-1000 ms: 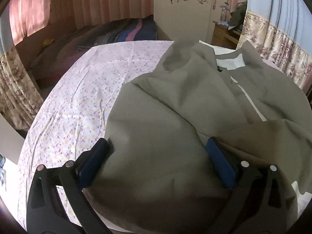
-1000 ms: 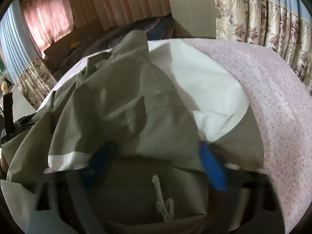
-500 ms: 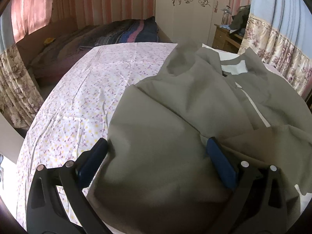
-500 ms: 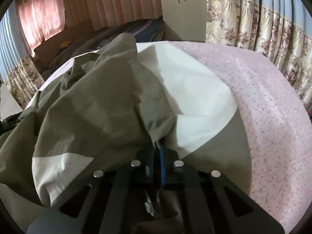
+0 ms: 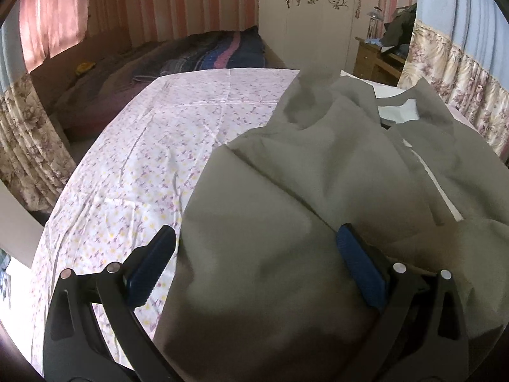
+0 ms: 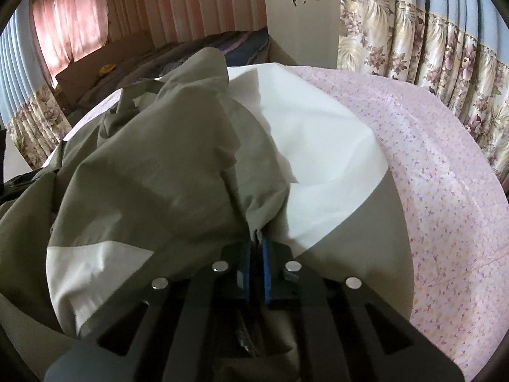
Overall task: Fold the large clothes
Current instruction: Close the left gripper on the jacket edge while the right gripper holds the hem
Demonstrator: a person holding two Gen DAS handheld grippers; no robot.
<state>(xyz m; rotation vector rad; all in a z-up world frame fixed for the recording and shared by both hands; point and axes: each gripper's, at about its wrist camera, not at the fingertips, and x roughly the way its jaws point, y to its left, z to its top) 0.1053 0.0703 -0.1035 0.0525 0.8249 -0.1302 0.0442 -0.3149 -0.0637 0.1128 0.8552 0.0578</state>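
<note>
Pinching a gathered fold of the olive garment (image 6: 165, 178), the right gripper (image 6: 257, 254) has its blue fingers (image 6: 266, 273) pressed nearly together, with cloth bunched between the pads, and angles downward. The left gripper (image 5: 254, 254) also tilts down; its fingers (image 5: 149, 267) are spread wide. One finger lies over the floral sheet (image 5: 133, 159) at the garment's edge, the other (image 5: 359, 267) over the cloth itself. Fabric lies between them, but neither pad presses on it.

The garment lies crumpled across the sheet-covered surface, olive panels mixed with white ones (image 6: 318, 146). A raised ridge of cloth runs away from the right gripper, and a white band (image 6: 95, 261) shows near its left side. Bare sheet flanks the garment on both sides.

Farther off: a bed with dark striped bedding (image 5: 203, 54), a white wardrobe with ornate handles (image 5: 315, 16), a wooden side table (image 5: 372, 57) holding clutter, floral curtains (image 6: 413, 38), pink drapes (image 6: 70, 31).
</note>
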